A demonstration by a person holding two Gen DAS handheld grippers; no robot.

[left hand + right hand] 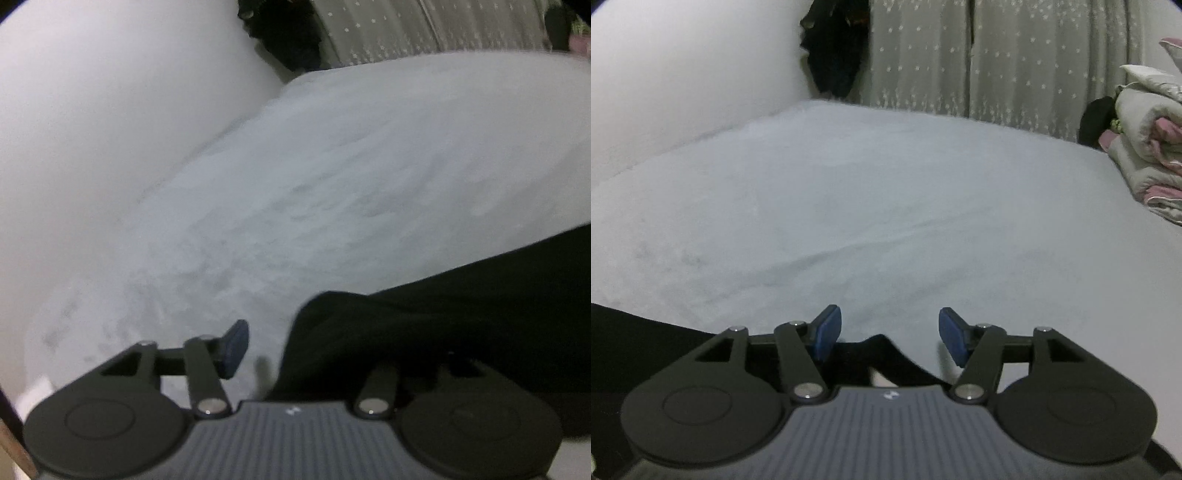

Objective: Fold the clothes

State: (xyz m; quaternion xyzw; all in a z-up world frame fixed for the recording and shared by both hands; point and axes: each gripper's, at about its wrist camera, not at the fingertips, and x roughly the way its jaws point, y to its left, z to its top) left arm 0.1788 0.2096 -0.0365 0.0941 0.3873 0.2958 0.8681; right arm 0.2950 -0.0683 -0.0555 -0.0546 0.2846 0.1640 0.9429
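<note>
Pale bed sheet (886,192) fills both views, starred curtain (1015,55) at twelve o'clock. Your right gripper (886,332) is spread wide, a peak of the black garment (882,350) poking up between its pads. The left gripper (295,354) has one pad visible, the other buried under cloth, so I cannot tell its grip. Close squarely on an edge, not a bunched lump. No readable writing; only a small white logo on each gripper body.

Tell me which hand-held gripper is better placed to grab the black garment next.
Probably the right hand-held gripper: it is open, with an edge of the black garment between its fingers. On the left hand-held gripper, the garment hides one finger.
</note>
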